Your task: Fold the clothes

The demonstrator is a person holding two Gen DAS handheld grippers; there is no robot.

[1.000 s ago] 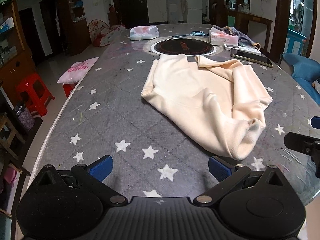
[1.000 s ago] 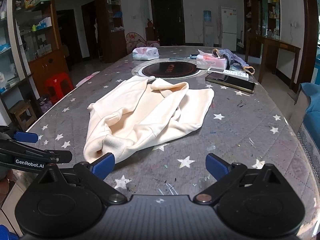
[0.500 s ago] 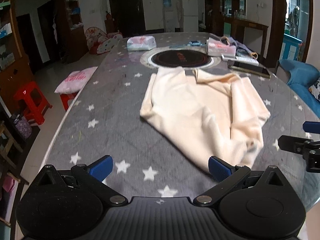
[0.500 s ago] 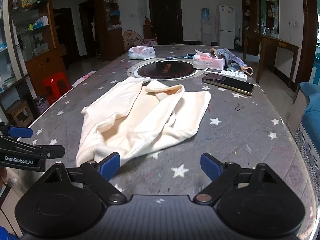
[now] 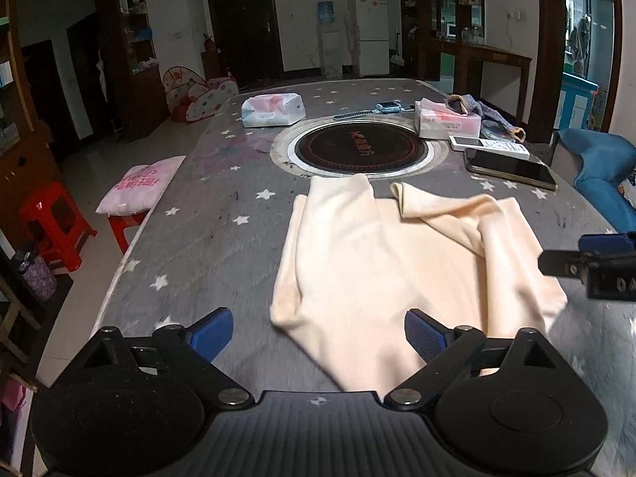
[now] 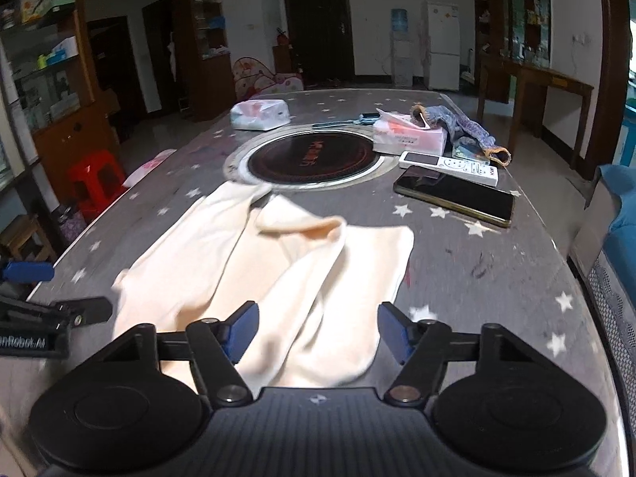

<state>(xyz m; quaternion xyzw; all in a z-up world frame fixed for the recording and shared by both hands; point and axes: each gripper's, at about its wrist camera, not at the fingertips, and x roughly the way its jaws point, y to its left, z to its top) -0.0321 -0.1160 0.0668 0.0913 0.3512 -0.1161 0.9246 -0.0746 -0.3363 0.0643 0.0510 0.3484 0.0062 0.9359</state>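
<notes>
A cream garment point(image 5: 381, 262) lies rumpled on the grey star-patterned table point(image 5: 222, 214), its sleeves folded over the body. It also shows in the right wrist view point(image 6: 286, 278). My left gripper point(image 5: 318, 336) is open and empty, just above the garment's near left edge. My right gripper point(image 6: 318, 332) is open and empty, over the garment's near right part. Each gripper shows at the side of the other's view: the right one point(image 5: 592, 266) and the left one point(image 6: 51, 318).
A round black hotplate point(image 5: 359, 147) is set in the table beyond the garment. A phone point(image 6: 455, 195), a remote point(image 6: 449, 163), tissue packs point(image 5: 272, 109), a watch and a blue cloth point(image 6: 461, 129) lie at the far side. Red stools point(image 5: 55, 222) stand left of the table.
Both grippers have moved forward and risen over the garment's near edge, which now lies between and under their fingers. The right gripper's jaws have narrowed slightly. The garment has not moved.
</notes>
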